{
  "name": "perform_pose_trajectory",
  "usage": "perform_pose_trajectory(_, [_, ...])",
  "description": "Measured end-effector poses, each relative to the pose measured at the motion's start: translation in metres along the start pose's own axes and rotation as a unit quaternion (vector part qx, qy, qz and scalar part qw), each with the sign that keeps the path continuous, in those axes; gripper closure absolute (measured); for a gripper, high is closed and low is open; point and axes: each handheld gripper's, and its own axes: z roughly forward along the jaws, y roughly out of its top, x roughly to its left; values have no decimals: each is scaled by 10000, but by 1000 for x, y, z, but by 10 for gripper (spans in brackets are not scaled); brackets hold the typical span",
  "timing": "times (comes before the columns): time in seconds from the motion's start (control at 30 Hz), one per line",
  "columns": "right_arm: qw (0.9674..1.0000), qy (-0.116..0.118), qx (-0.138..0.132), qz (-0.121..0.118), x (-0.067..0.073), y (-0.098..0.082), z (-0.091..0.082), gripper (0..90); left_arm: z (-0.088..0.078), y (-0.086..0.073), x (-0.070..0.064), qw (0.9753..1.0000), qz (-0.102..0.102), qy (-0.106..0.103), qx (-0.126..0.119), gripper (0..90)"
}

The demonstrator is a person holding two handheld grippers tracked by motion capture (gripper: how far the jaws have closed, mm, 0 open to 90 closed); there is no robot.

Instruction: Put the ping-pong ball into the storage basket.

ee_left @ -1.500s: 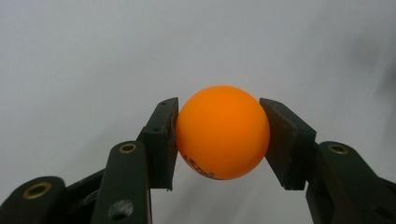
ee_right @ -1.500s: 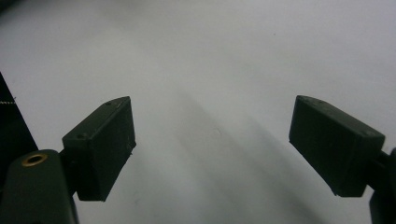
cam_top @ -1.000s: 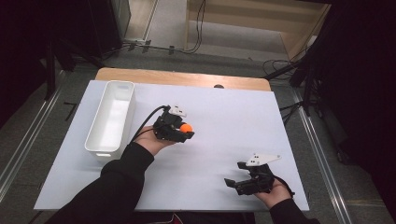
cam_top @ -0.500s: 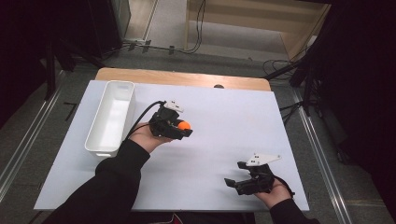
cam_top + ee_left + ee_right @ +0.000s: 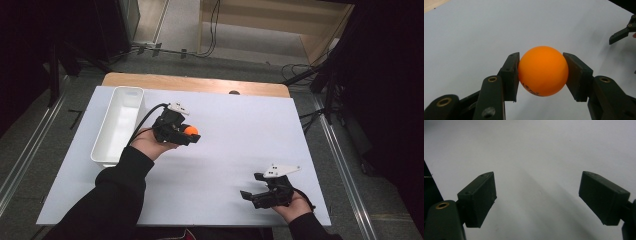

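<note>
While the ball is up off the table, this is how things look, from left to right.

White bin (image 5: 117, 125): long and open on top. It sits on the table (image 5: 240, 125), at the far left. I can't see anything inside it.

Left gripper (image 5: 192, 136): it is just to the right of the white bin, held a little above the table. Its jaws are squeezed tight on the orange ball.

Orange ball (image 5: 543, 70): it sits between the two black pads (image 5: 510, 72), one on each side. It is close to the white bin, but not over it and not in it.

Right gripper (image 5: 250, 196): it is far to the right of the white bin, near the person's edge of the table. Its jaws are wide apart and hold nothing.

Job right now: I think the ball is going to the white bin.

What could go wrong: the ball is round and smooth, and only two small flat pads hold it. A quick swing or a softer squeeze could let it pop out. Then it could bounce and roll off the table.

Another risk: letting go too early, before the ball is over the white bin, so it hits the rim and rolls away.
</note>
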Motion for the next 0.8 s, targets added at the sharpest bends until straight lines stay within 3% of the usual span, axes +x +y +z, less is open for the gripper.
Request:
perform_pose_trajectory(0.13, [10000,4,-16,24,0,0,0,131,-6,1,3,9997,-107,-208,-39,505])
perform_pose_trajectory(0.27, [10000,-5,-18,22,0,0,0,131,-9,1,5,9998,-116,-113,-63,504])
perform_pose_trajectory(0.37, [10000,-6,-18,19,0,0,0,132,-12,1,6,10000,-42,79,-12,504])
perform_pose_trajectory(0.8, [10000,-12,-44,6,-1,0,-1,132,-25,-1,19,9997,-189,173,-65,504])
